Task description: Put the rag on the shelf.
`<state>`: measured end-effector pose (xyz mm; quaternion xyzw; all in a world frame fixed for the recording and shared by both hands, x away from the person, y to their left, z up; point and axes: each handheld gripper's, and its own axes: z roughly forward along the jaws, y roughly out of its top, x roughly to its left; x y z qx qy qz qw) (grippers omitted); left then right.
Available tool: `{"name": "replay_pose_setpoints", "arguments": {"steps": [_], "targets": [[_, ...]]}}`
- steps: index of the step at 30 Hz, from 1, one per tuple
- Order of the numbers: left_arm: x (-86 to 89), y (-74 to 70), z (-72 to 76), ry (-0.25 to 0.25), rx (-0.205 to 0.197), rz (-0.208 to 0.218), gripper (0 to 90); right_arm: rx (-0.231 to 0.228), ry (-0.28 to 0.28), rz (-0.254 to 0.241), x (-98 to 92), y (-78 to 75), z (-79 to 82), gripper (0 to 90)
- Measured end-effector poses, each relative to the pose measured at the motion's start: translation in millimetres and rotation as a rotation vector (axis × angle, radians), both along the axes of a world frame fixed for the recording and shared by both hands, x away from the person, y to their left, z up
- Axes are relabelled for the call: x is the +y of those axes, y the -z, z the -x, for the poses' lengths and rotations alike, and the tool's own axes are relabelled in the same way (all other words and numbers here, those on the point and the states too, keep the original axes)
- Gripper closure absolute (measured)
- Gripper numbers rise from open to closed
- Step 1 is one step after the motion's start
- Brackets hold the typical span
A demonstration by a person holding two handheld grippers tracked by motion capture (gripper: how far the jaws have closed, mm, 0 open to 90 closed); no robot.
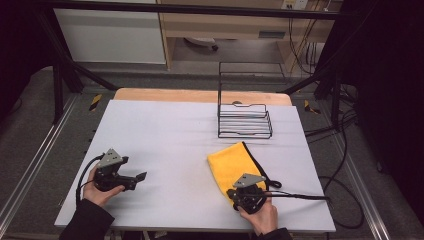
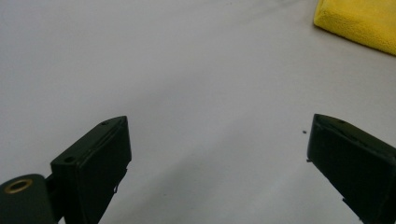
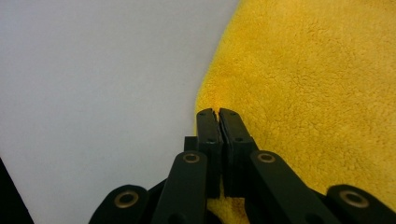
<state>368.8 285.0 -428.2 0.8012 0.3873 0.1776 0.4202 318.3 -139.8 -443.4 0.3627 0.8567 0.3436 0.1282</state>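
Two grippers sit low over the pale grey worktop (image 1: 165, 135), one on each side of the yellow cloth (image 1: 232, 162), which lies folded on the worktop's near right part. The right gripper (image 3: 217, 114) has its jaws pressed together at the cloth's near left edge, with a pinch of the fleecy pile caught between the tips. The left gripper (image 2: 217, 135) rests well to the left of the cloth, jaws spread wide with nothing between them, bare worktop under it. Just beyond the cloth's far edge stands a black wire rack (image 1: 244, 120), a shallow basket of thin parallel rods with a tall open frame at its back. A black cable (image 1: 300, 197) trails to the right from the cloth's near corner. The cloth is soft, nubbly and thick, with rounded folded edges and a dark trim along its right side; the worktop is smooth and matte.
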Motion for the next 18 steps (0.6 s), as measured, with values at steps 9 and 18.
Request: {"name": "replay_pose_setpoints", "arguments": {"steps": [9,18], "targets": [[-0.4,0.0,-0.3,0.000,0.002,-0.001,6.5,0.045,-0.018,-0.068,11.7,-11.9,-2.5,88.7],[0.7,-1.3,0.6,-0.003,-0.003,0.006,6.5,0.034,0.012,-0.018,7.9,-9.1,-0.6,58.4]]}}
